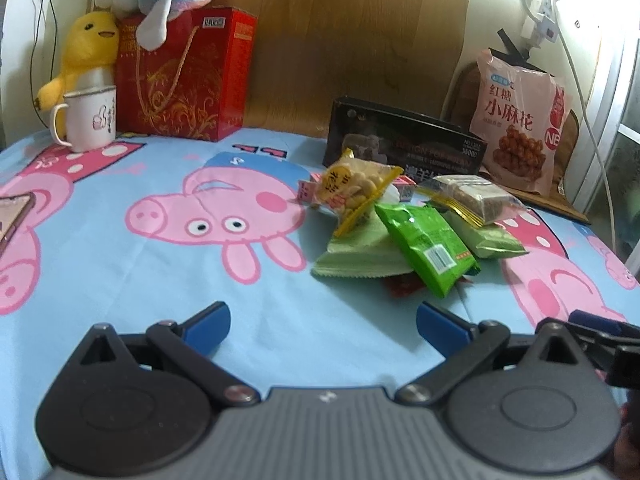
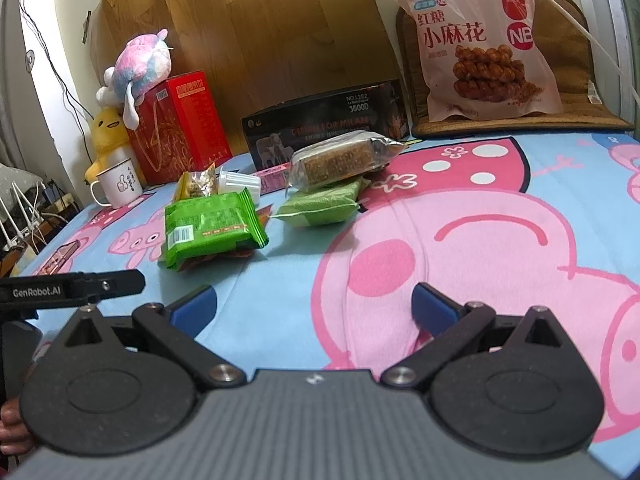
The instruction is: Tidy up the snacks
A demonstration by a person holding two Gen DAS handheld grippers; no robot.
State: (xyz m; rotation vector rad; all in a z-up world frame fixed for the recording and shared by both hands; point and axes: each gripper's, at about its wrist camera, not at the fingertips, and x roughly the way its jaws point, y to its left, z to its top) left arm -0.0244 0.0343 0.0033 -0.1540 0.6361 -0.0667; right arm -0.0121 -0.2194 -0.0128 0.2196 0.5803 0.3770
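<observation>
the snack pile sits near the far edge of the bench, on a blue cartoon-pig cloth (image 1: pixel 120 272), with a wide bare stretch of cloth between it and both tools. the left tool (image 1: pixel 323 326) hangs low over the near side, its blue fingers spread apart and empty; the bright green packet (image 1: pixel 426 246) lies ahead and a little right of it, overlapping a pale green packet (image 1: pixel 356 254), with a yellow-edged bag of nuts (image 1: pixel 354 188) behind. the right tool (image 2: pixel 314 306) is likewise spread and empty, the pile ahead to its left. a clear-wrapped cake bar (image 2: pixel 340 158) rests on another pale green pack (image 2: pixel 320 204). behind stand a black box (image 2: pixel 324 124), a red gift bag (image 1: pixel 180 76), an enamel mug (image 1: pixel 90 116) and a pink twist-snack bag (image 2: pixel 486 40). only the right view shows a small white cup (image 2: pixel 240 184) in the pile; only the left view shows a phone (image 1: pixel 12 212) at the left edge.
</observation>
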